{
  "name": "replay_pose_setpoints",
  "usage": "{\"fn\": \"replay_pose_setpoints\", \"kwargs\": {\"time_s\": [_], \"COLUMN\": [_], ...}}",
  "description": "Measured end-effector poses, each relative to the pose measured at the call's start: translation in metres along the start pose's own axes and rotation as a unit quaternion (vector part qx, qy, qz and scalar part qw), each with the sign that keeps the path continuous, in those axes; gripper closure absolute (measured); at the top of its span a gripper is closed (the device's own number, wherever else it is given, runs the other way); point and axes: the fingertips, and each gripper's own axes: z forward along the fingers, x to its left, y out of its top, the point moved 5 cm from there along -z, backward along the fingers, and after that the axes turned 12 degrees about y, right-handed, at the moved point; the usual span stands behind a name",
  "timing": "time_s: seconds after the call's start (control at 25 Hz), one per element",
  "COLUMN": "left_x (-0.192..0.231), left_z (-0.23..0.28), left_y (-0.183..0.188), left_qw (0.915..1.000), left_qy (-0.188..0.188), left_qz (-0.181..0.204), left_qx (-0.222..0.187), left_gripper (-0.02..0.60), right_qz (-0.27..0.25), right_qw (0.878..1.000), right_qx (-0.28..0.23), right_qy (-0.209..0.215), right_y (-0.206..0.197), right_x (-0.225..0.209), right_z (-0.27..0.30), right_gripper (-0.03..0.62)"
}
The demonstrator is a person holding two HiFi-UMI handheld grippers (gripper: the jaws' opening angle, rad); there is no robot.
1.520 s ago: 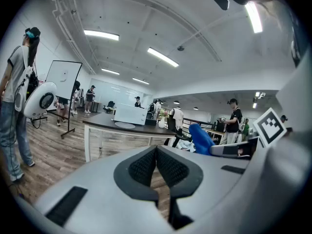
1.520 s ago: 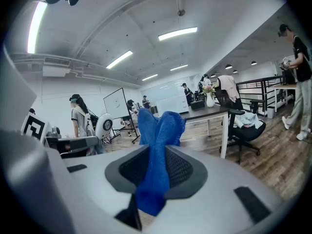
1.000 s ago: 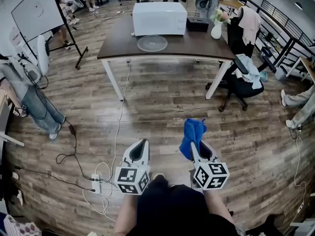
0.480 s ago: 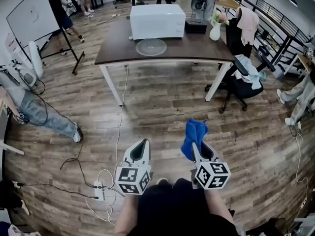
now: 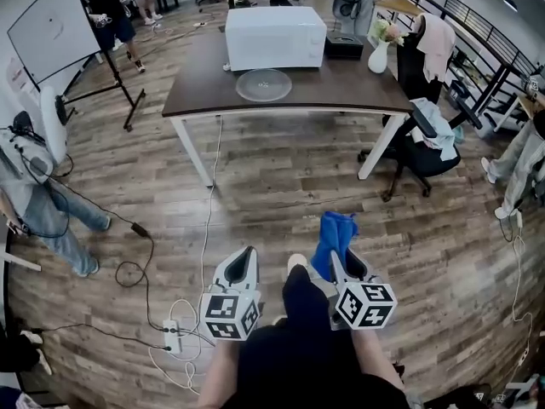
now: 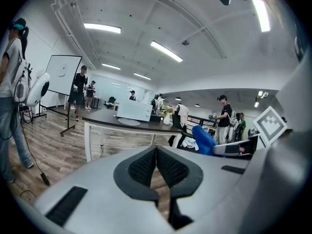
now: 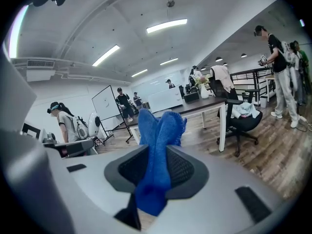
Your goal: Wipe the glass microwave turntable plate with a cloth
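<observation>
The glass turntable plate lies flat on a dark brown table, in front of a white microwave, far ahead of both grippers. In the left gripper view the plate shows as a thin disc on the table. My right gripper is shut on a blue cloth that sticks out past its jaws; the cloth fills the middle of the right gripper view. My left gripper is shut with nothing in it. Both hang low over the wooden floor, close to my body.
A white vase and a black box stand on the table's right part. A black office chair with clothes sits right of the table. Cables and a power strip lie on the floor at left. People and a whiteboard stand at left.
The view has shifted slightly toward the table, and my leg now steps forward between the grippers. The person at left has walked on. Both grippers keep their hold and place.
</observation>
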Motion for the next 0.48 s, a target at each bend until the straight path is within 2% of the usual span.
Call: {"fn": "replay_pose_setpoints", "kwargs": {"time_s": [0.48], "left_x": [0.013], "left_z": [0.133], "left_y": [0.051], "left_qw": [0.9998], "left_qy": [0.02], "left_qz": [0.004], "left_qx": [0.001], "left_gripper": [0.575], "right_qz": [0.003], "right_qw": [1.0], "right_qx": [0.02], "right_qy": [0.017], "right_y": [0.071], "right_x": [-0.067], "right_z": [0.117], "right_gripper": [0.496]}}
